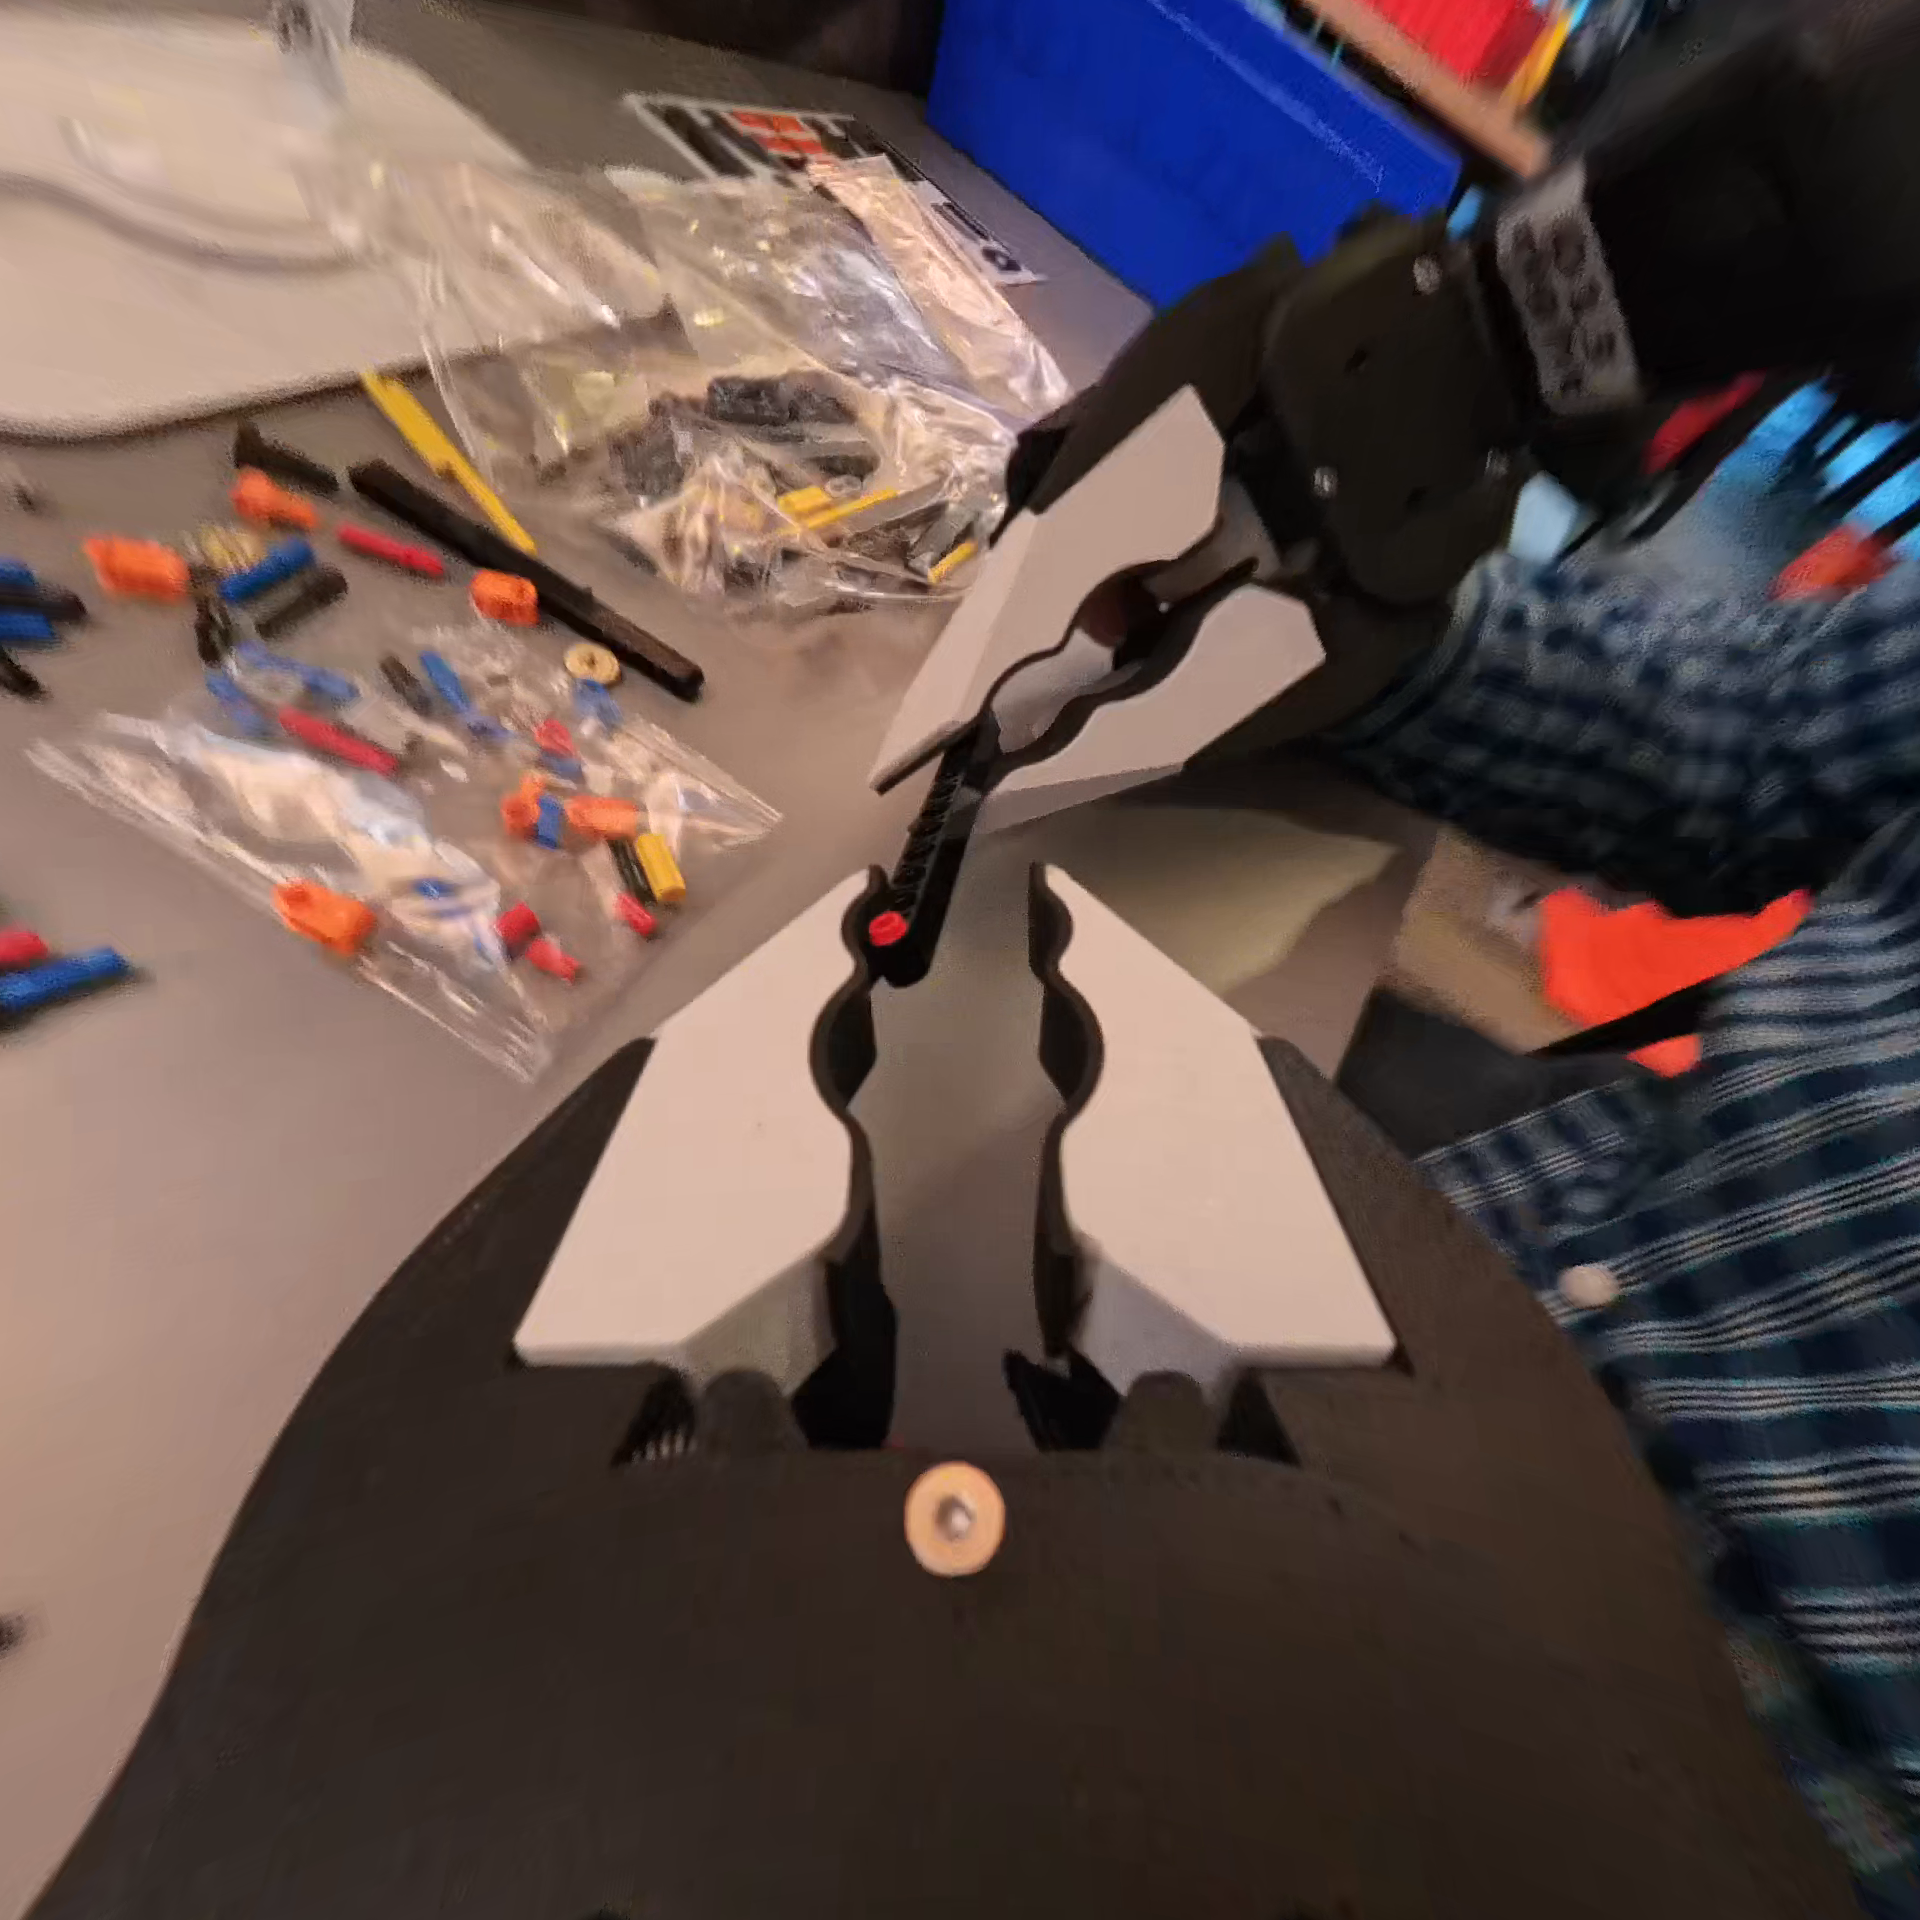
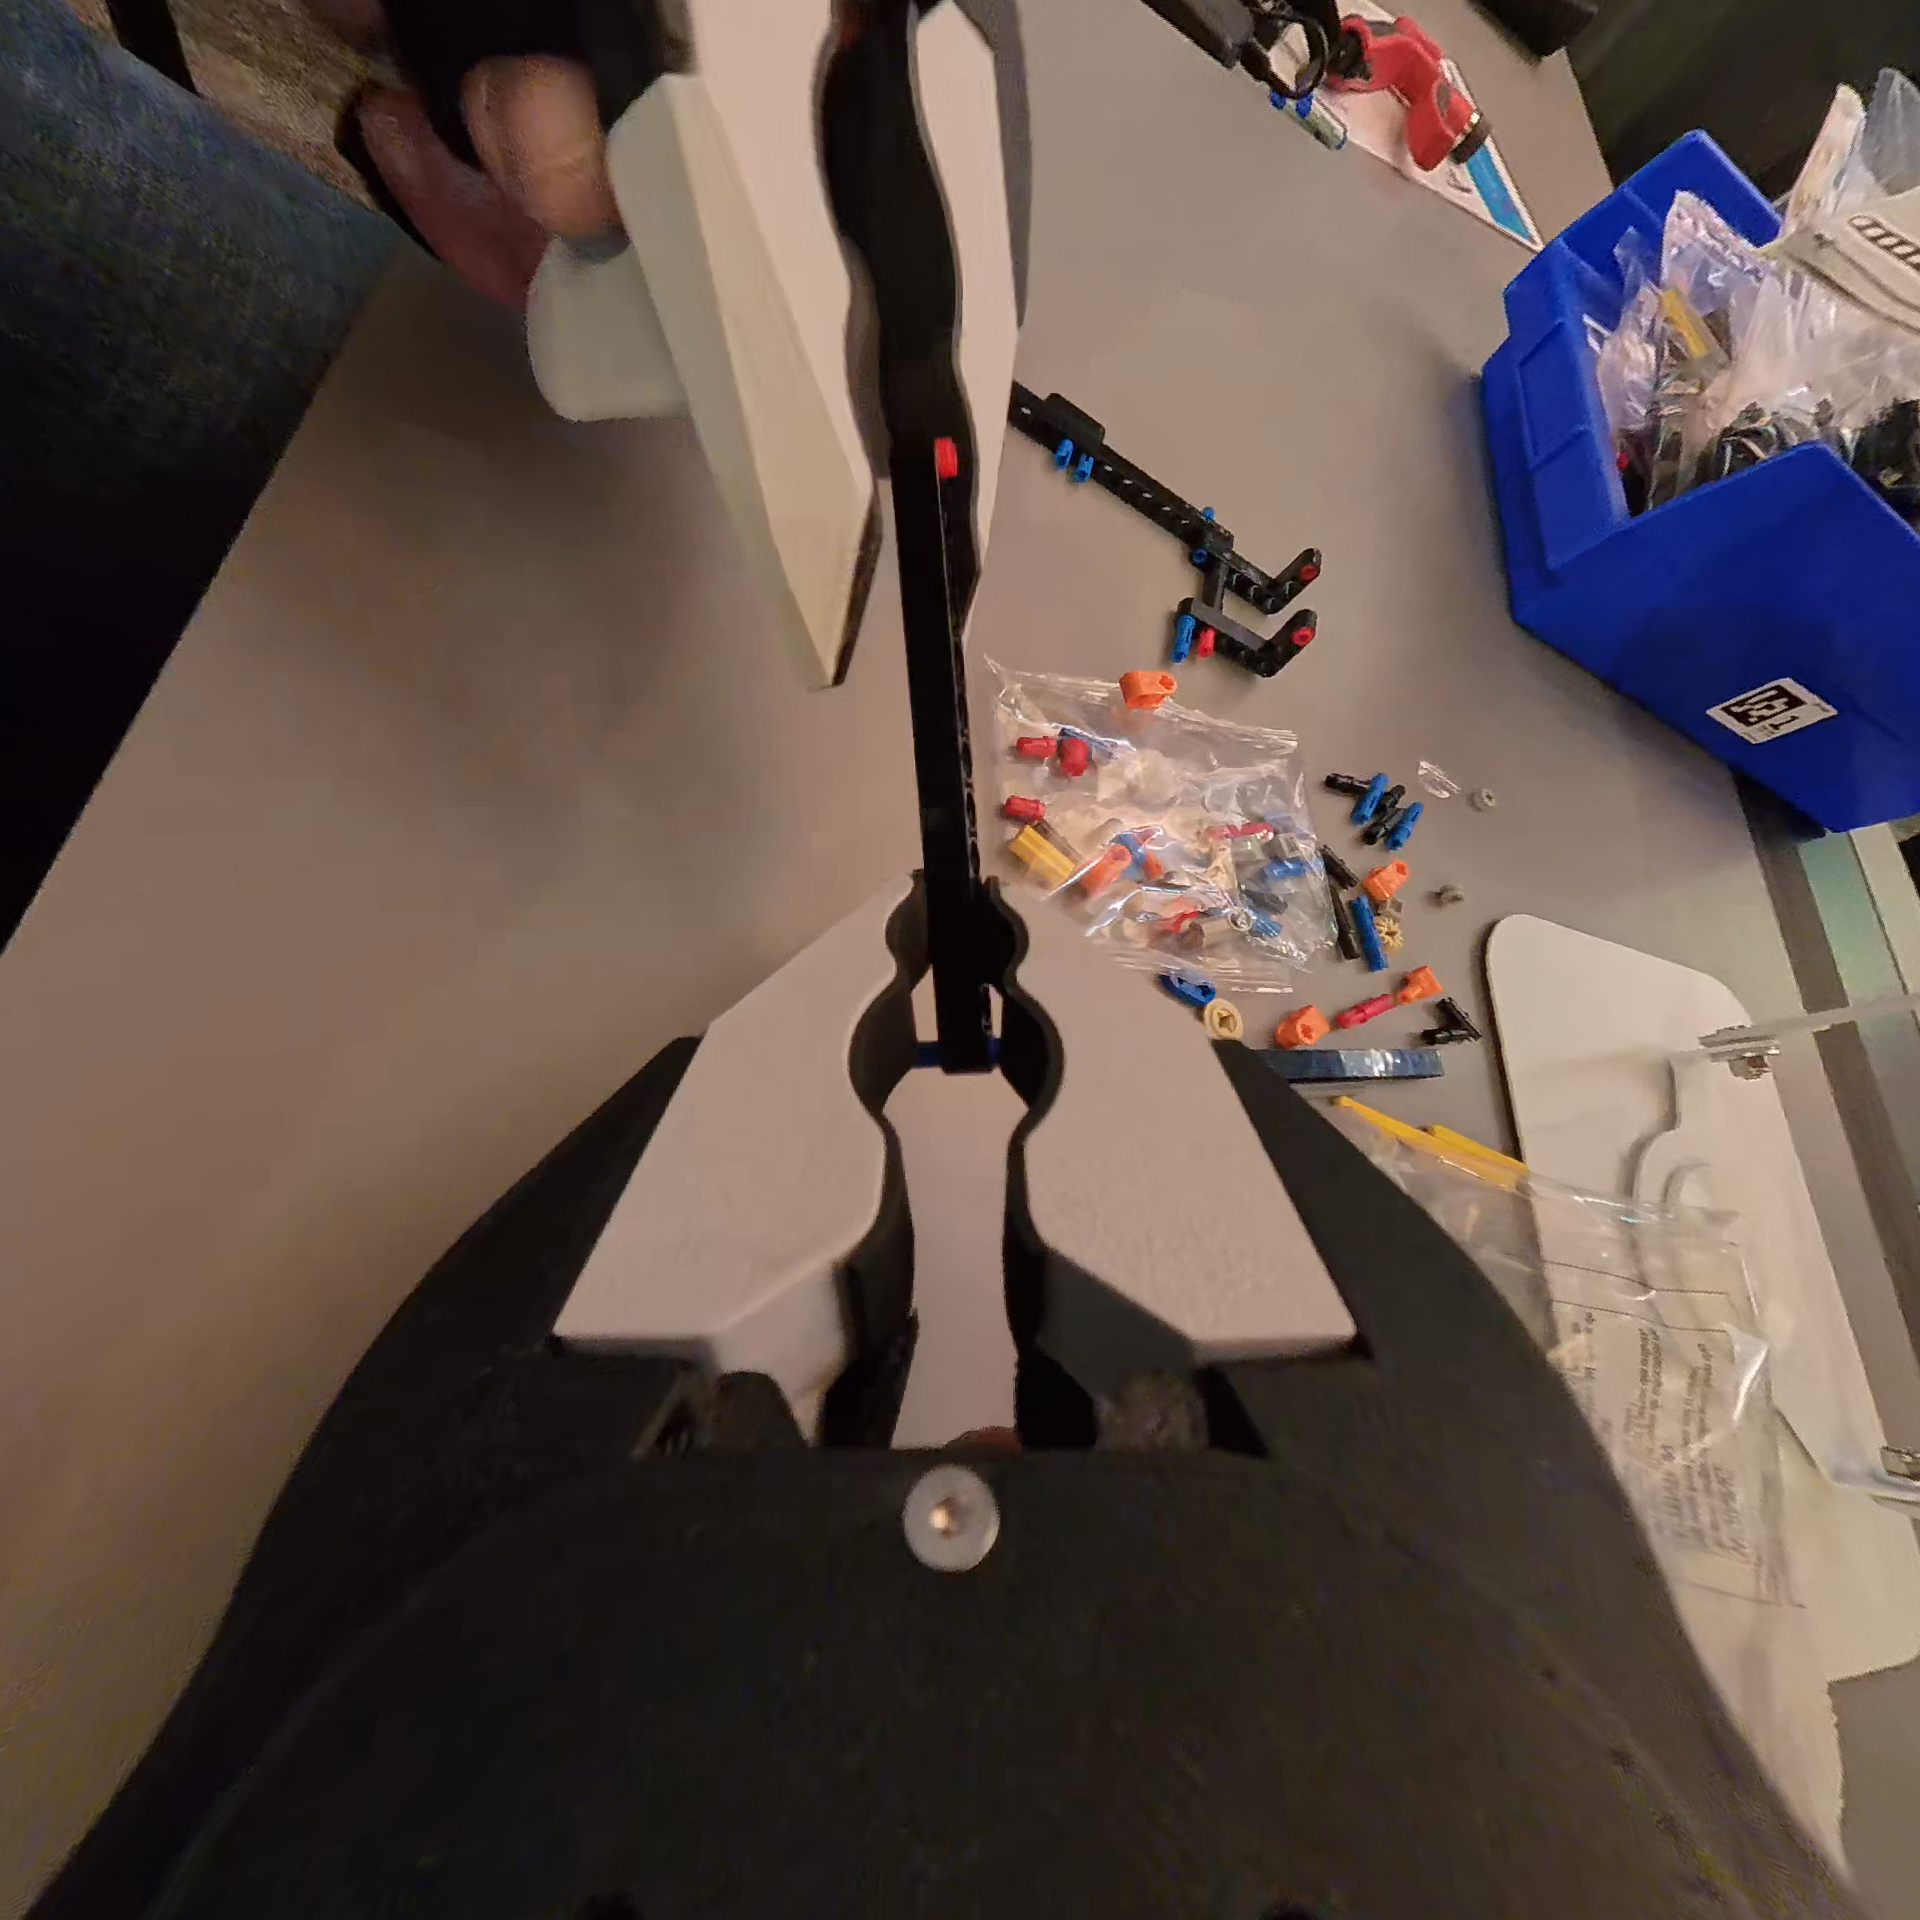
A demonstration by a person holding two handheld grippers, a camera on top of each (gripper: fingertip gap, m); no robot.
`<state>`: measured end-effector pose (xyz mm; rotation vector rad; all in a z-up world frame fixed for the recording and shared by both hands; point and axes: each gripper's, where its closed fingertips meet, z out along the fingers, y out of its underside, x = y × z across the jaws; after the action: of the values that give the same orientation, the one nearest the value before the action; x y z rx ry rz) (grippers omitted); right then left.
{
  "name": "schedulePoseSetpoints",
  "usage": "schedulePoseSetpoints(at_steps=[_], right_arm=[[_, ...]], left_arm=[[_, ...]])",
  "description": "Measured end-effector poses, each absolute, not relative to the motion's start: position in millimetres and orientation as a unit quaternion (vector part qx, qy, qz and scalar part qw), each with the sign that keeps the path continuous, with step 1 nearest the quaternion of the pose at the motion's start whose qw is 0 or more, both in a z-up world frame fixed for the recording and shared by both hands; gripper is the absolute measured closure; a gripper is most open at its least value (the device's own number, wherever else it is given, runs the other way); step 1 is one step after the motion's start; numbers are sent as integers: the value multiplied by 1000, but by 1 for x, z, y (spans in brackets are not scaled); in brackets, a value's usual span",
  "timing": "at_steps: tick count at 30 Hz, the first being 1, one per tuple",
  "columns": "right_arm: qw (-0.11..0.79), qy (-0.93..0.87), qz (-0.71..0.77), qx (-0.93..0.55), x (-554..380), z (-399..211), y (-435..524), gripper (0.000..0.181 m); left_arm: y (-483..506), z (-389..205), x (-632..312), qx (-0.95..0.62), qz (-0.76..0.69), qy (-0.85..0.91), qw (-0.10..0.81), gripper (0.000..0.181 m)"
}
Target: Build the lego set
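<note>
Black perforated plastic lego beam (image 2: 940,748), long and thin, w/ a small red pin (image 2: 944,455) seated near its far end, is held in mid-air above the grey tabletop (image 2: 520,831), not resting on it. Right gripper (image 2: 951,914): fingers closed on the beam's near end, clamped at the tips only; a blue pin (image 2: 935,1060) pokes out at the held end. Left gripper (image 1: 951,883): fingers apart, beam's free end w/ the red pin just touching or beside the inner face of its left finger (image 1: 727,1143); contact can't be confirmed, motion blur. Risks, as judged: (1) tip-only grip on a long lever, so any side push from the left gripper may pivot or twist the beam out of the right one; (2) closing the left fingers on the red pin could press it askew or pop it out; (3) a dropped beam would land among the loose small coloured lego pins and connectors (image 2: 1351,935) and the clear plastic parts bag (image 2: 1153,821), scattering them. Partly built black lego frame w/ blue and red pins (image 2: 1226,561) lies apart on the table, near the blue plastic bin (image 2: 1683,582); low exposure to disturbance.
</note>
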<state>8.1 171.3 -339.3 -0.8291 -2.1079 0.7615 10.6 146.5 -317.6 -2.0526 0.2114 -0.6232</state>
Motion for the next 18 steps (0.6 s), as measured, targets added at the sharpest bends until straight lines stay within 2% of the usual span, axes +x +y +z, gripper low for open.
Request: schedulePoseSetpoints(at_steps=[1, 3, 6, 9, 13, 16, 18], right_arm=[[361, -820, 303, -324, 9, -339, 171, 175], [345, -819, 318, -330, 10, -339, 169, 175], [313, -817, 342, -342, 13, -341, 168, 175], [288, -818, 363, -340, 18, -340, 162, 175], [270, -811, 379, -355, 18, -342, 164, 173], [258, -786, 411, -383, 16, -332, 171, 150], [265, -770, 429, -392, 16, -322, 180, 148]], left_arm=[[147, -319, 10, -845, -209, 119, 478, 157], [147, -323, 12, -850, -143, 183, 473, 149], [149, -321, 14, -844, -106, 221, 478, 147], [151, -322, 10, -840, -57, 249, 479, 168], [150, -324, 11, -843, -64, 251, 472, 174], [151, -325, 6, -849, -97, 209, 475, 174], [151, -323, 3, -850, -125, 180, 480, 175]])
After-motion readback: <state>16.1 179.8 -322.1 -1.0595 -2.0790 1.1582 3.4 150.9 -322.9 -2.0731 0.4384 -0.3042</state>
